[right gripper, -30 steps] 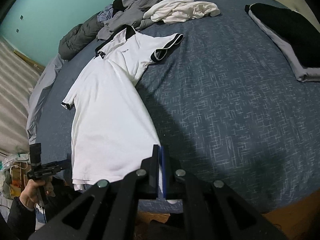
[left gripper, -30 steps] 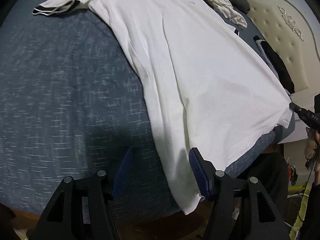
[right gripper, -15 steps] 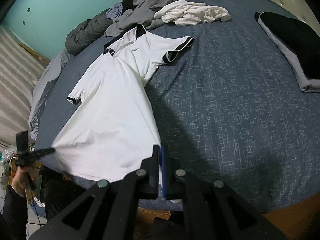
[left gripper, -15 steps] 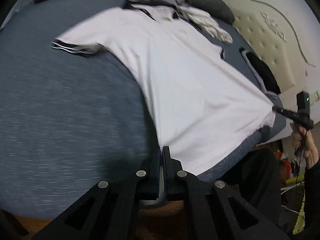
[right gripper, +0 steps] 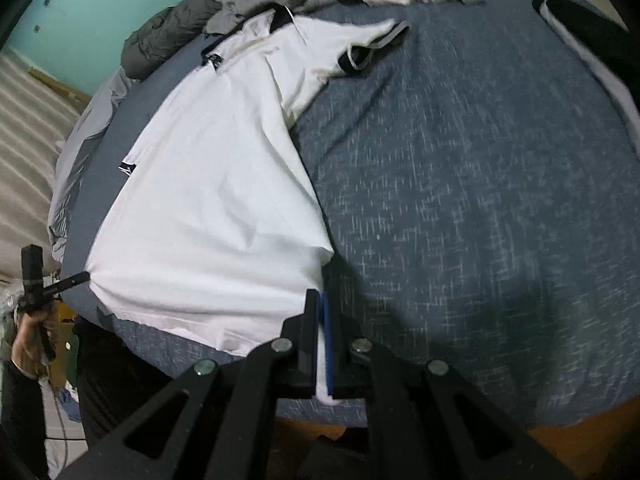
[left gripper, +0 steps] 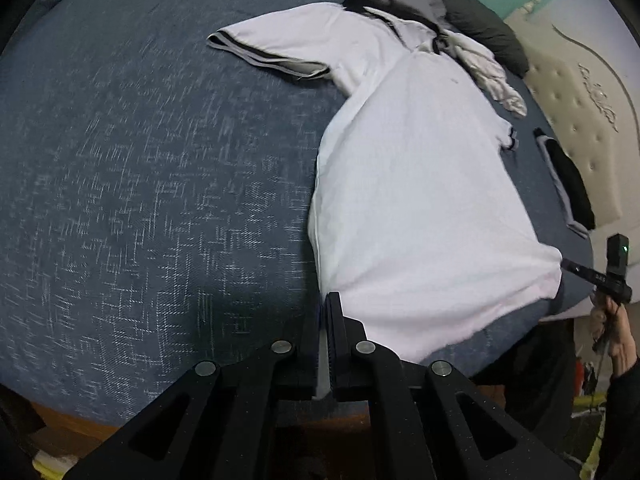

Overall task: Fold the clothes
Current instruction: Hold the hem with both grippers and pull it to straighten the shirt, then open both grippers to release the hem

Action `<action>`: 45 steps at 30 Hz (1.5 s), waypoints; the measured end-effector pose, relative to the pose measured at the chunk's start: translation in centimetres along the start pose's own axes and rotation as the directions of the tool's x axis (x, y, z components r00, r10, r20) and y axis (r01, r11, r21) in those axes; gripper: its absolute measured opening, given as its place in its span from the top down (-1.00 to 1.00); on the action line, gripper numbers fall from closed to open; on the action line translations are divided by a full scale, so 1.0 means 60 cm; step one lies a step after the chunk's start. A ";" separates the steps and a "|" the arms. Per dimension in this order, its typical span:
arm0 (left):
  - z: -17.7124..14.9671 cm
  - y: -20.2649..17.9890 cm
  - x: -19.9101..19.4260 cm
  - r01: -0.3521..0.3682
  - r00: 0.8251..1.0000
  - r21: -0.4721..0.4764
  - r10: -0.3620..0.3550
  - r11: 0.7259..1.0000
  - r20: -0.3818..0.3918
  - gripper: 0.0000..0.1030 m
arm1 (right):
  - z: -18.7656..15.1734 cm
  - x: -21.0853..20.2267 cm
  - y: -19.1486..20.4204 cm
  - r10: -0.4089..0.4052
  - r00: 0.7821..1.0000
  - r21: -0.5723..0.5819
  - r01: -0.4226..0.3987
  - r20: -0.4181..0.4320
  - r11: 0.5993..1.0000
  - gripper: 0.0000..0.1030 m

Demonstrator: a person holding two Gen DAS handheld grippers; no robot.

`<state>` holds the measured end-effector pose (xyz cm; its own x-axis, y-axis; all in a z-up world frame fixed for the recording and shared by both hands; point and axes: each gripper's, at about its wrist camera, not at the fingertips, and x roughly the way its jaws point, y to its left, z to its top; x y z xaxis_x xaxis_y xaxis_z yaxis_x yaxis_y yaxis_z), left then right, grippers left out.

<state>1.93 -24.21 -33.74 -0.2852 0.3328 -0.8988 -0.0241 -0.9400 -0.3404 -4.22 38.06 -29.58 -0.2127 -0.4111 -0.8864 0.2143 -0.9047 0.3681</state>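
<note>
Clearly, from the left wrist view, my left gripper [left gripper: 324,312] is pinched on one hem corner of the white polo shirt [left gripper: 416,184] spread flat on the blue bed [left gripper: 140,168]; it looks light and limp. From the right wrist view, my right gripper [right gripper: 320,312] is clamped on the other hem corner, so I judge these corners the best hold.

no legible text, shirt [left gripper: 420,200] chest mark too small to read

Left gripper [left gripper: 325,308] pointed steeply down, jaws pinched together on white cloth. Right gripper [right gripper: 320,304] likewise, blue pad showing. Right hand [left gripper: 612,332] at 3 o'clock; left hand [right gripper: 34,336] at 8 o'clock.
</note>
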 end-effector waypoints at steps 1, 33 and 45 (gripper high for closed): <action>-0.004 0.002 -0.002 -0.002 1.000 0.005 0.002 1.000 -0.001 0.91 | -0.002 0.001 -0.004 -0.010 1.000 0.003 0.010 -0.005 1.000 0.93; -0.061 -0.050 -0.074 0.034 0.997 0.200 -0.019 0.979 -0.074 0.92 | -0.072 -0.060 0.023 0.034 0.995 -0.161 -0.049 -0.094 0.986 0.94; -0.075 -0.027 -0.002 -0.041 0.980 0.145 0.068 0.989 -0.186 0.81 | -0.098 -0.016 -0.006 -0.017 0.983 -0.118 -0.005 -0.182 0.993 0.91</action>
<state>6.32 -22.42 -34.32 -0.1031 0.2767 -0.9554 -0.1516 -0.9537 -0.2599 1.51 39.44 -30.51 -0.0393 -0.3689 -0.9286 0.3259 -0.8833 0.3371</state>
